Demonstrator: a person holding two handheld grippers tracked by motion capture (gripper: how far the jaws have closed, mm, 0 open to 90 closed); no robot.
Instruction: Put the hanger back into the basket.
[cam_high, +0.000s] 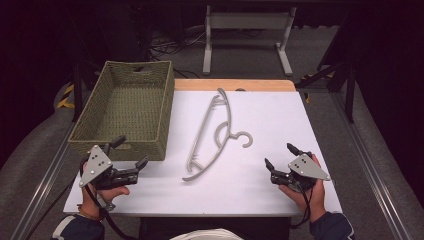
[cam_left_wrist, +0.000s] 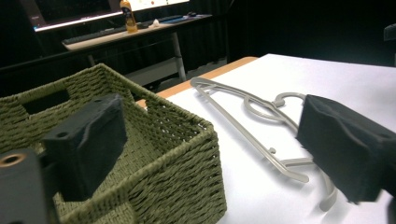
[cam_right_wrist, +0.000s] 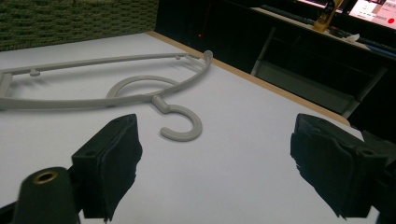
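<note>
Both hands rest at the near edge of the white tabletop (cam_high: 280, 125), each holding a claw with matte black, blocky padded jaws. Left claw (cam_high: 130, 152) stands wide apart with nothing between its jaws, just beside the near corner of a green woven basket (cam_high: 150, 107), rectangular with a coarse braided weave and a cut-out handle slot. Right claw (cam_high: 281, 156) is likewise spread wide and holds nothing. Between the two claws, ahead of both, a smooth grey plastic hanger (cam_high: 212, 132) lies flat, its curved hook pointing toward the right claw. Beyond the tabletop the room is dark and hard to make out.
</note>
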